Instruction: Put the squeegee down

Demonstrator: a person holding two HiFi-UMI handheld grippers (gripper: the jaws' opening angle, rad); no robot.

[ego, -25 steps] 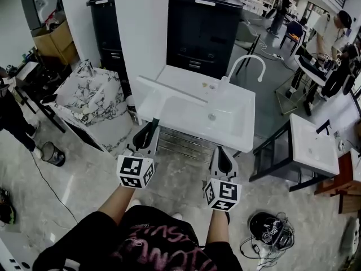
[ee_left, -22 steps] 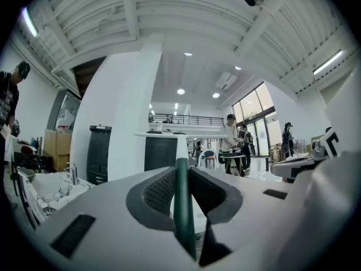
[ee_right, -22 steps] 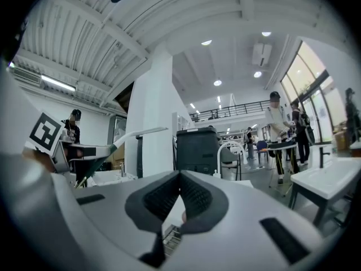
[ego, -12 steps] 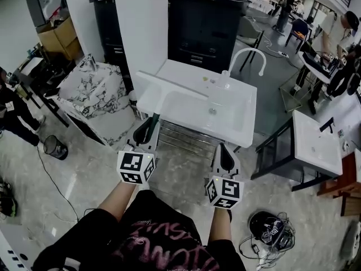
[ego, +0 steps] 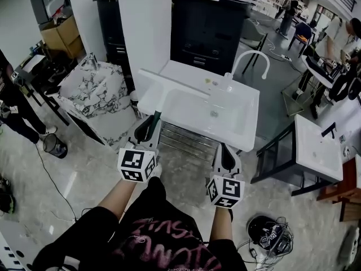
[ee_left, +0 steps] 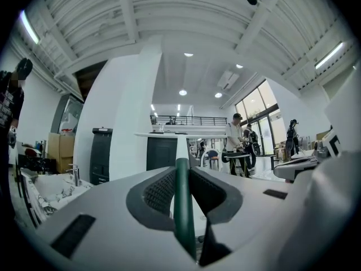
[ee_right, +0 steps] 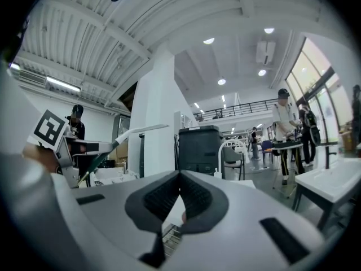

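Note:
The squeegee has a green handle [ego: 155, 118] and a long white blade [ego: 175, 84] that lies across the left rim of the white sink [ego: 237, 137]. My left gripper [ego: 151, 121] is shut on the green handle [ee_left: 183, 208], with the white blade [ee_left: 169, 135] level ahead of it. My right gripper [ego: 223, 149] hovers before the sink's front edge, its jaws shut on nothing [ee_right: 180, 176]. From the right gripper view, the squeegee blade [ee_right: 138, 131] shows at the left, held up.
A curved white faucet [ego: 251, 58] stands behind the basin. Beyond are a black cabinet [ego: 211, 27] and a white pillar [ego: 144, 21]. A marble sink [ego: 93, 92] is to the left, another white sink [ego: 318, 148] to the right. Cables [ego: 265, 233] lie on the floor.
Almost nothing: both grippers stay before the sink, the left still holding the squeegee. The head view has shifted slightly.

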